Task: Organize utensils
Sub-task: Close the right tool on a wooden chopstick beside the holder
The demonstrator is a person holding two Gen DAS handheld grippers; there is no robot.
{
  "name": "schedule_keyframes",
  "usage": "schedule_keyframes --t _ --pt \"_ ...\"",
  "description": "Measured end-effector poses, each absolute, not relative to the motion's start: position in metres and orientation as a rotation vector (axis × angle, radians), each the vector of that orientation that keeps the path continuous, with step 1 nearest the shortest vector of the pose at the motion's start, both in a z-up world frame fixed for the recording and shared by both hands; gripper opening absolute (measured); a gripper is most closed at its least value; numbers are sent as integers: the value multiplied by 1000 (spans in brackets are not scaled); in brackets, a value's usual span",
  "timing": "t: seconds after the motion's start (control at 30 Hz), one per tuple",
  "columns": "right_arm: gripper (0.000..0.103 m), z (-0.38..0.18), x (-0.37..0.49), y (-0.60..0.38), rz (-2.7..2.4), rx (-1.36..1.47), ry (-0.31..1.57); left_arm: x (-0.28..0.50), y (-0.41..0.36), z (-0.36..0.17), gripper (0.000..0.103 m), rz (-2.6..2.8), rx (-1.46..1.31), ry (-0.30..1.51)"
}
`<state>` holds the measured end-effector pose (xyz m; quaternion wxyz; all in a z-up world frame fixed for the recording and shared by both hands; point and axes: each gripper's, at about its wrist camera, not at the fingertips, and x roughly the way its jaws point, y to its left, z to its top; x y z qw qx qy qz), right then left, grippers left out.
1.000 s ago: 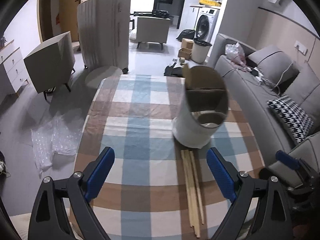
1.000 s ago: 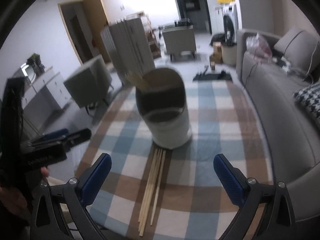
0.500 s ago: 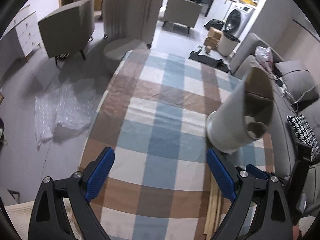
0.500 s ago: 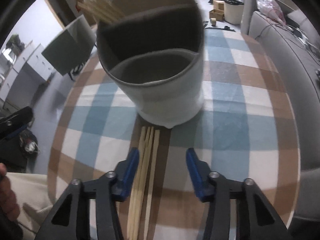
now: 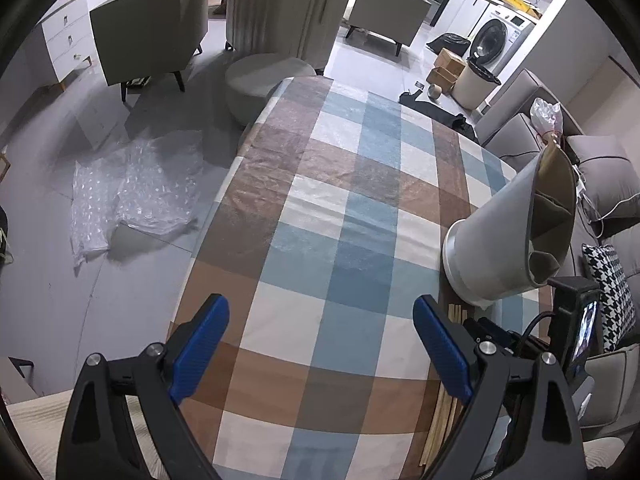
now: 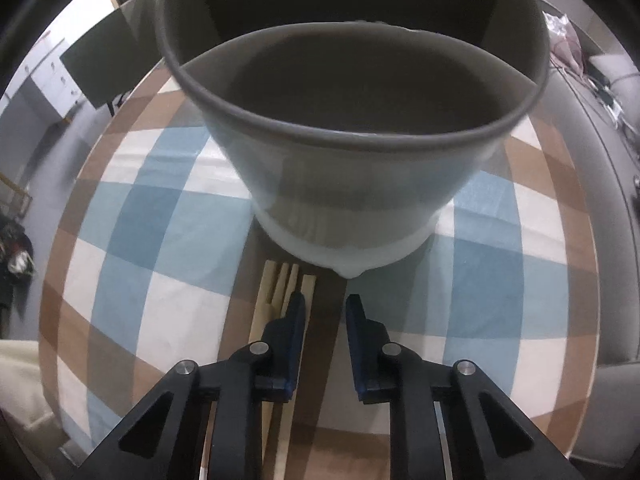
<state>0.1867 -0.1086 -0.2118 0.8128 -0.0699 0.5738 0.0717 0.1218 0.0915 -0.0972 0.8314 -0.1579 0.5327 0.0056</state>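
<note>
Little of the sorting looks done, judging by how things lie. The wooden chopsticks (image 6: pixel 280 304) lie loose on the checked table (image 5: pixel 320 208), a small bundle running from the foot of the utensil holder (image 6: pixel 352 152) toward 6 o'clock in the right wrist view. The holder, a grey divided cylinder, stands upright at 12 o'clock there and its near compartment looks empty.

The right tongs (image 6: pixel 325 312) hang low over the bundle, narrowed to a small gap but pinching nothing. The left blue pad (image 6: pixel 295 320) sits over the chopsticks, while the right pad is over bare cloth, so none lies between them. The left tongs (image 5: pixel 320 344) are spread wide over empty cloth at 6 o'clock in their own view, with the holder (image 5: pixel 508 236) at 3 o'clock.

What remains, I judge, is gripping the sticks and dropping them in.

The holder's far compartments are dark and cut off by the frame, so their contents cannot be told. The exact count of sticks is unclear, since the tongs cover their lower lengths.
</note>
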Motion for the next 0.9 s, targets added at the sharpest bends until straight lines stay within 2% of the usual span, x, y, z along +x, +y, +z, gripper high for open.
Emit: schedule_keyframes --t 0.1,0.83,0.9 --pt "10 -211 182 -105 153 -158 1245 123 94 -98 90 10 -346 1136" --pt "13 -204 187 -81 137 -200 1211 124 104 -103 90 13 -367 1161" --pt "10 -202 187 -81 146 -203 1205 124 103 -103 90 15 -365 1165"
